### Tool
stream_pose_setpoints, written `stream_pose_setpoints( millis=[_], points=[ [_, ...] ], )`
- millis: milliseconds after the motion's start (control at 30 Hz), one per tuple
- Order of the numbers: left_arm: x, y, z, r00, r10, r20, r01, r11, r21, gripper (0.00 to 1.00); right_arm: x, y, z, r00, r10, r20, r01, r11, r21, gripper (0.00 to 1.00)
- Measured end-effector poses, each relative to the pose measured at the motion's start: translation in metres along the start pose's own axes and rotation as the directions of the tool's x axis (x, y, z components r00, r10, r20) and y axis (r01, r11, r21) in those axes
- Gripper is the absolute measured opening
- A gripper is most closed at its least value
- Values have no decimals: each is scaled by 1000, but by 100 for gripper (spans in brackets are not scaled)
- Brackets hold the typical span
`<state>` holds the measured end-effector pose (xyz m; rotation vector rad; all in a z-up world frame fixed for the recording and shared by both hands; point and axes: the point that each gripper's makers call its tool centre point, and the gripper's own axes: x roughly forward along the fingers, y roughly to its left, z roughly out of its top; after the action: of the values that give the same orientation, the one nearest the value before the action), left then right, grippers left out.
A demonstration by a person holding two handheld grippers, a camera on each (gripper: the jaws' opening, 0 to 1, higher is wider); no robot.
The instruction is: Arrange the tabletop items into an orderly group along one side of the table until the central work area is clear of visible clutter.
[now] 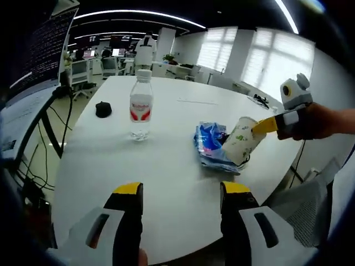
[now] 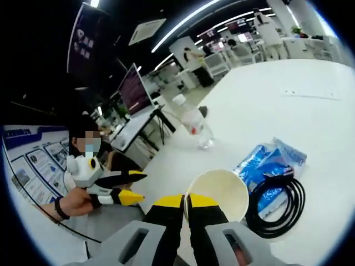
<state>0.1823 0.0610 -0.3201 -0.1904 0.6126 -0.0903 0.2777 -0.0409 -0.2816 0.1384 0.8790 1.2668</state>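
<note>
Now right gripper jaws pinch white paper cup rim, cup tilted; left gripper jaws spread.

The setting is an open-plan office. A large white round table stands in the foreground, with rows of desks carrying monitors behind it, long ceiling light strips overhead and windows with blinds along one wall. A large display screen on a stand and wall posters are also present.
</note>
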Motion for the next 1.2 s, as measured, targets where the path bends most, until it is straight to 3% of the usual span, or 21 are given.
stream_pose_setpoints(
  millis=[433,733,833,1000,1100,1200],
  points=[
    [3,-6,9,999,-37,29,37,999,-10,55,48,-1,33,999,-15,-37,13,998,-66,0],
    [2,-4,8,999,-41,35,42,999,-19,55,83,-21,56,990,-107,-87,93,984,-151,0],
    [2,-3,5,999,-41,23,42,999,-15,55,98,-21,61,985,-126,-117,98,971,-217,0],
    [2,2,5,999,-38,24,38,999,-21,55,119,-27,52,960,-178,-216,89,925,-370,0],
    [2,3,8,999,-34,30,35,999,-28,54,127,-34,41,944,-221,-244,102,901,-422,0],
    [2,3,9,999,-35,35,36,999,-30,54,138,-41,34,940,-225,-255,101,900,-424,0]
  ],
)
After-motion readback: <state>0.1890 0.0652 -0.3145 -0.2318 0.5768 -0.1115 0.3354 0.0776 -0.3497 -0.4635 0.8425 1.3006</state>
